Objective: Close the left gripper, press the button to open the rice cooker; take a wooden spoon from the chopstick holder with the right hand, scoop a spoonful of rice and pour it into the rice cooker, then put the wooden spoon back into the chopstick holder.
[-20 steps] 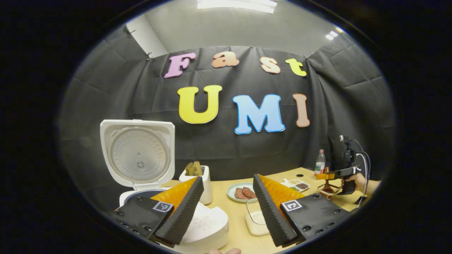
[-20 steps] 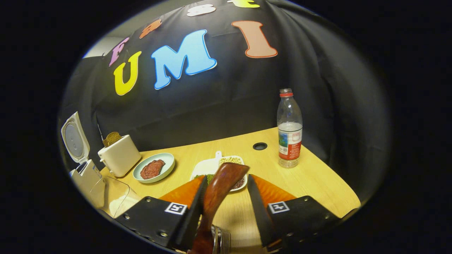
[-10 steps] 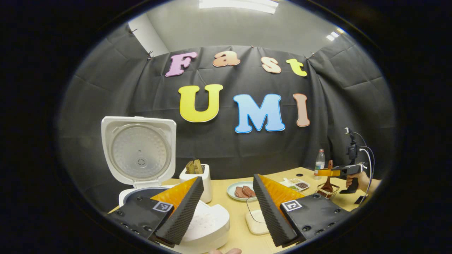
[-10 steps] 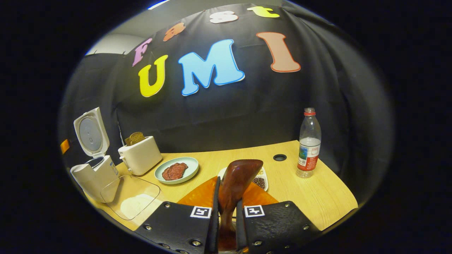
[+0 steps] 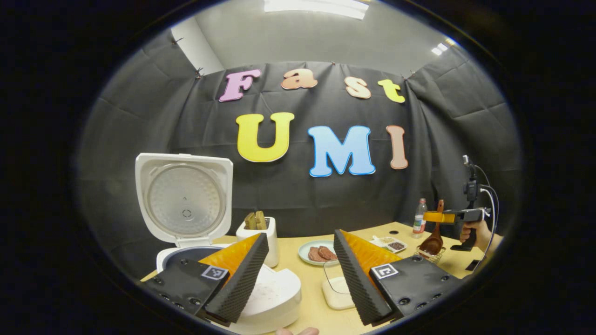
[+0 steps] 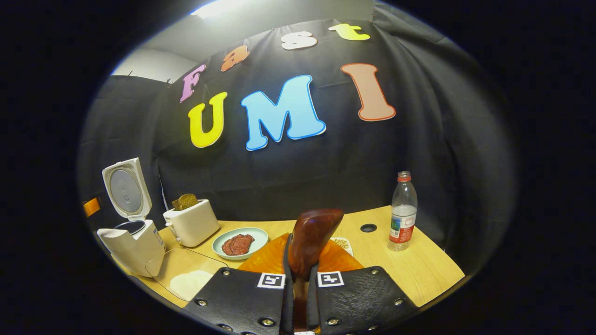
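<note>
Lifted higher — glossy reddish wooden spoon [image 6: 311,242], right claw [image 6: 300,279] clamped

each tool [image 5: 300,274] has black screwed plates with square coded markers; the far tool [image 5: 454,216] trails a cable.

In the right gripper view, the rice cooker [image 6: 132,242] stands on the bench [image 6: 419,270] at nine o'clock, lid up. The toaster [image 6: 192,225] sits just right of it, the plate [image 6: 240,242] next along toward center, the bottle [image 6: 402,211] at three o'clock. The wooden spoon [image 6: 309,242] rises at six o'clock, before the divided tray [image 6: 343,244].
</note>
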Available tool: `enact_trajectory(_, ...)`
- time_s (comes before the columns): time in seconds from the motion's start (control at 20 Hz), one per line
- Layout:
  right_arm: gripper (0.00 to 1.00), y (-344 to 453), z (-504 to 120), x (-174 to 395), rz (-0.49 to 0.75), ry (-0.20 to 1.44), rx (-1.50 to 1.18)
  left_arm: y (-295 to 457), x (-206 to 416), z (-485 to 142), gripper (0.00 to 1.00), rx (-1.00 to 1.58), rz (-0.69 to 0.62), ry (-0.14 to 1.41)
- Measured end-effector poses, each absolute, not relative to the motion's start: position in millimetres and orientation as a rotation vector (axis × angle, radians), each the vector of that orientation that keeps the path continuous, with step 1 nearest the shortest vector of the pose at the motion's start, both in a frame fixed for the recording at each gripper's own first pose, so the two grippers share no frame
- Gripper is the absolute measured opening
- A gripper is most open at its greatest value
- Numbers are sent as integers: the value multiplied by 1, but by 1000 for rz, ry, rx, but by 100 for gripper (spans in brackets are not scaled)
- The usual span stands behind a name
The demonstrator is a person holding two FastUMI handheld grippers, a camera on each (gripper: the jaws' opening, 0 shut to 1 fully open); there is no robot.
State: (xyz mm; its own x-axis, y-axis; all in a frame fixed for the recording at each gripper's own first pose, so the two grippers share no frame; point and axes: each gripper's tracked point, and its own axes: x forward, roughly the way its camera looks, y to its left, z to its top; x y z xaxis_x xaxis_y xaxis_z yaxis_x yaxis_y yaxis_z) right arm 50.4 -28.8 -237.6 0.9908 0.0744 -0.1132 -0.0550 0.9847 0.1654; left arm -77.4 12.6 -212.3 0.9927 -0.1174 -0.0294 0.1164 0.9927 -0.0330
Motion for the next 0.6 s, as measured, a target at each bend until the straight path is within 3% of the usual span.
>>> enact_trajectory(0.3, 11, 7, -177, 43, 117, 22, 162, 9, -87, -205, 98, -31, -131, 20)
enact_trajectory(0.35, 11, 20, -170, 43, 141, 17, 170, 9, -88, -204, 94, -31, -131, 18)
enact_trajectory(0.6, 11, 94, -170, 58, 254, 41, 173, 10, -98, -199, 99, -48, -142, 10)
